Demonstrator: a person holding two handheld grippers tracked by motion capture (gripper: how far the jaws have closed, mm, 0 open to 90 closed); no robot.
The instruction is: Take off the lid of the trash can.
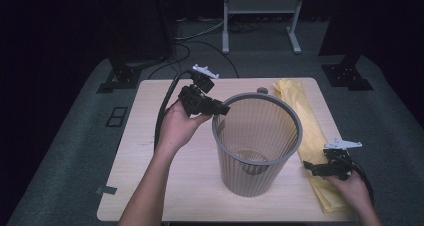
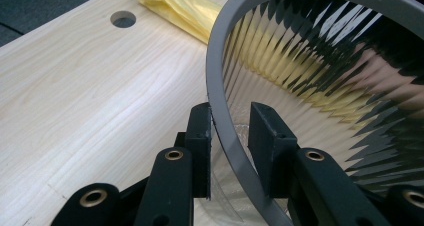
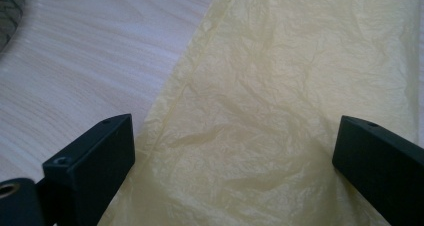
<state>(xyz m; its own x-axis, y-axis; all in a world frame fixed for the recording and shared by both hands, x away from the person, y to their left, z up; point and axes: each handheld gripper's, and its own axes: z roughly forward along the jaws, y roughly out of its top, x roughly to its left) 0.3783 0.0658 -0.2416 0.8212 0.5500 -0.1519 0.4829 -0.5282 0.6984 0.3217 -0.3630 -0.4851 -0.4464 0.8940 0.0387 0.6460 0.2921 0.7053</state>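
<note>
- Dark room around a pale wooden table [image 1: 150,136]; a grey ribbed bin [image 1: 257,141] stands at its middle.
- Left tongs [image 2: 231,136] straddle the bin's rim, narrow, one pad touching, not yet clamped.
- Right tongs [image 3: 230,156] gape wide over the yellow bag [image 3: 280,96] lying beside the bin.
- Next, likely: clamp the rim, then pinch the bag.

The basket [image 1: 256,136] was grey and ribbed, seemingly translucent; the bag [image 1: 299,108] pale yellow; the bench [image 1: 150,136] light woodgrain.
</note>
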